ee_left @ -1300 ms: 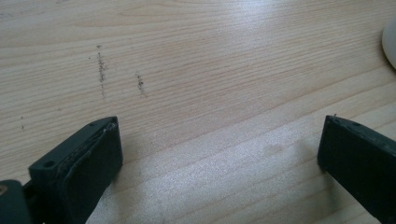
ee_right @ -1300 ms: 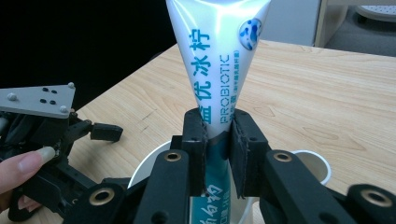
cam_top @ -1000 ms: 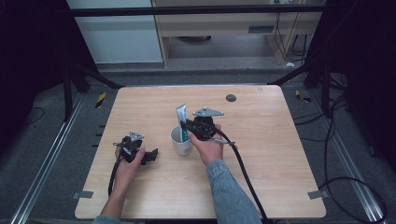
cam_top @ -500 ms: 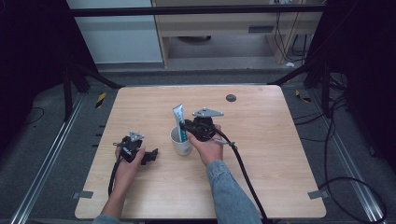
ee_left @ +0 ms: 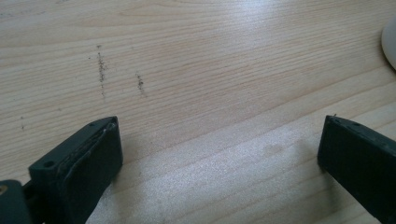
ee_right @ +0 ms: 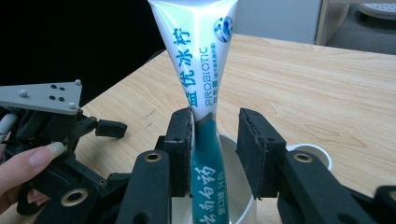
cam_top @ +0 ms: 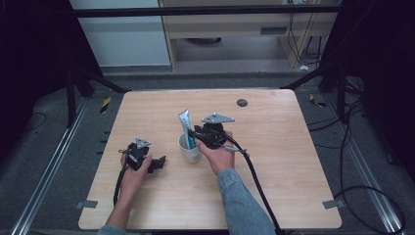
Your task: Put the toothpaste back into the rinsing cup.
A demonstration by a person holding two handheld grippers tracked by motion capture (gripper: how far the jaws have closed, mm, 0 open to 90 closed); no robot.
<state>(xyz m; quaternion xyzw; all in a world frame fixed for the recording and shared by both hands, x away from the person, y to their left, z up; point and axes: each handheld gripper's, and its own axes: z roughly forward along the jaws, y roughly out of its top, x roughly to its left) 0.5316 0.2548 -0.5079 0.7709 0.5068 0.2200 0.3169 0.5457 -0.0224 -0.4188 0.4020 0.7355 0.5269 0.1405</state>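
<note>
A white and teal toothpaste tube point(cam_top: 185, 126) point(ee_right: 201, 60) stands upright in a white cup point(cam_top: 189, 152) point(ee_right: 314, 152) near the table's middle. My right gripper point(cam_top: 194, 135) point(ee_right: 215, 125) straddles the tube just above the cup's rim. Its left pad touches the tube, a gap shows at the other pad, and the jaws stand a little apart. My left gripper point(cam_top: 157, 163) point(ee_left: 219, 135) rests on the bare wood left of the cup, wide open with nothing between its jaws. The cup's edge point(ee_left: 390, 43) peeks in at the top right of the left gripper view.
The wooden table point(cam_top: 279, 166) carries a small dark round disc point(cam_top: 242, 103) near its far edge. Black cables trail from both grippers toward the front edge. A shelf unit and dark stands sit beyond the table.
The tube's top has shifted slightly to the left and it sits a bit lower in the cup. The left hand and its gripper have not moved.
</note>
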